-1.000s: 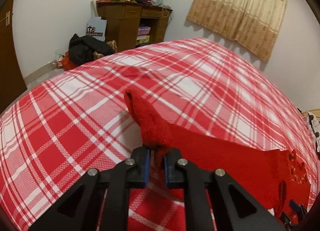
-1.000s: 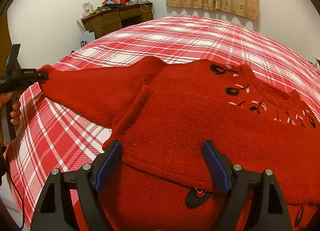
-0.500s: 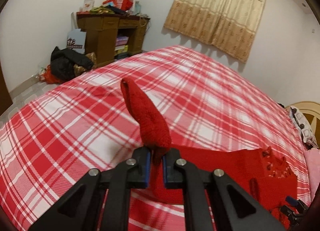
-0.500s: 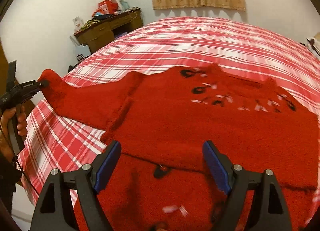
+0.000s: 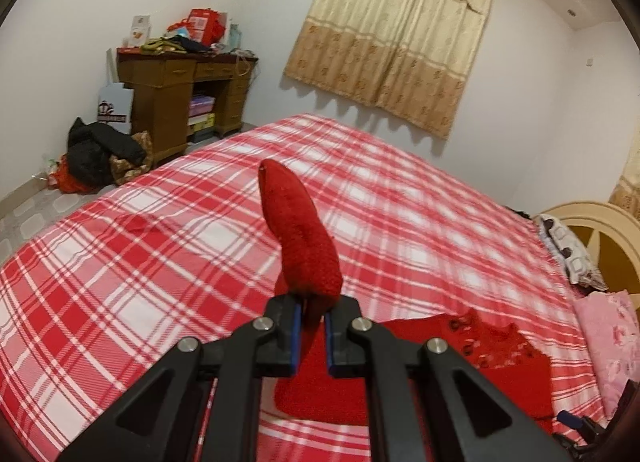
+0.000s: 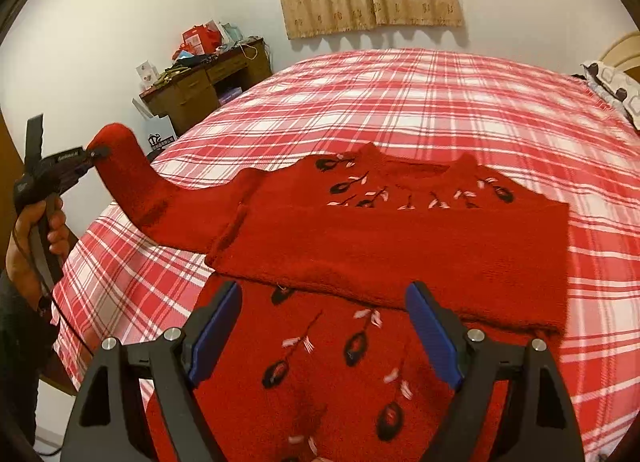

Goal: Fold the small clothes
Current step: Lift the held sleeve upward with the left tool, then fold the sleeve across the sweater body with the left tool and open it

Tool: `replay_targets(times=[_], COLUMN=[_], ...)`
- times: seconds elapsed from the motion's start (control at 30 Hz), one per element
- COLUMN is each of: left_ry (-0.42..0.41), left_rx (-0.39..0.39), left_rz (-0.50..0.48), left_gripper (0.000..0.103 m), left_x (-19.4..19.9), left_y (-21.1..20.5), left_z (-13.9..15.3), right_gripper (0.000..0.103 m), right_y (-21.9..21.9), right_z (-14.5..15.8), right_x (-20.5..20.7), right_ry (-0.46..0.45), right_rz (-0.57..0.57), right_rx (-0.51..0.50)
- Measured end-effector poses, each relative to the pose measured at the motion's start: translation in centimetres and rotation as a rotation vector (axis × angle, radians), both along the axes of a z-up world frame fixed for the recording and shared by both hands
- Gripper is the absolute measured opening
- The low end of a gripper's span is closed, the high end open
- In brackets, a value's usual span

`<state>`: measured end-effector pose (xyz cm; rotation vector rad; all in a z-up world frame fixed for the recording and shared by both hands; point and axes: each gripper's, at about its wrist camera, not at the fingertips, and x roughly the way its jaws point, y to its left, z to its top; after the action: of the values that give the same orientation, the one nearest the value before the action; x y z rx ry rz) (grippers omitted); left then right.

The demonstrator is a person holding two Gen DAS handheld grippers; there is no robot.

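The red knitted sweater (image 6: 384, 238) is spread near the bed's (image 6: 460, 101) front edge, its sleeve cuff (image 5: 298, 229) clamped and lifted by the left tool (image 5: 309, 328). The right tool (image 6: 322, 336) is held apart above the body, empty. The sleeve is best laid flat across the chest.

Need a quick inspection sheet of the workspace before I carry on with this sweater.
Surface: bed, red plaid sheet, mostly bare.
Job's things: red sweater, partly folded; sleeve lifted off the sheet.
Clutter: pillows at the headboard.
Grippers: left hand-held gripper shut on the sleeve end; right hand-held gripper open above the sweater, holding nothing.
Cables: dark cord hanging below the left hand.
Surroundings: cluttered wooden desk, clothes pile on floor, curtain.
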<state>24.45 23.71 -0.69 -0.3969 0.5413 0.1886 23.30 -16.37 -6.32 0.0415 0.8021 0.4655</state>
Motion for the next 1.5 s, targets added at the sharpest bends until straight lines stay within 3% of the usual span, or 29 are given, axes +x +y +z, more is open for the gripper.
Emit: replay_targets(times=[0.3, 0.67, 1.07, 1.23, 1.33, 1.43, 1.5], left_ry=[-0.084, -0.173, -0.272, -0.264, -0.240, -0.221, -0.180], left_rx=[-0.031, -0.036, 0.002, -0.007, 0.019, 0.149, 0.193], left_rz=[-0.095, -0.169, -0.314, -0.396, -0.432, -0.454, -0.485], left_gripper=[0.009, 0.008, 0.008, 0.008, 0.008, 0.008, 0.008], left_x=[0.5, 1.7, 3.4, 4.4, 4.6, 4.3, 4.4], left_y=[-4.1, -8.7, -17.6, -22.9, -27.1, -31.7, -33.9], left_z=[3.6, 7.4, 10.1, 8.9, 6.7, 3.5, 1.2], right_gripper=[0.085, 0.085, 0.085, 0.085, 0.085, 0.085, 0.085], right_y=[-4.6, -8.6, -12.5, -13.5, -14.2, -14.5, -14.8], right_z=[2.5, 2.4, 1.8, 1.0, 0.1, -1.1, -1.7], right_x=[-2.5, -4.9, -7.8, -9.0, -9.4, -9.6, -10.1], right_ry=[-0.062, -0.069, -0.057, -0.050, -0.028, 0.008, 0.015], right_rz=[-0.049, -0.105, -0.173, -0.196, -0.214, -0.228, -0.232], right_rx=[0.039, 0.099, 0.143, 0.153, 0.168, 0.176, 0.177])
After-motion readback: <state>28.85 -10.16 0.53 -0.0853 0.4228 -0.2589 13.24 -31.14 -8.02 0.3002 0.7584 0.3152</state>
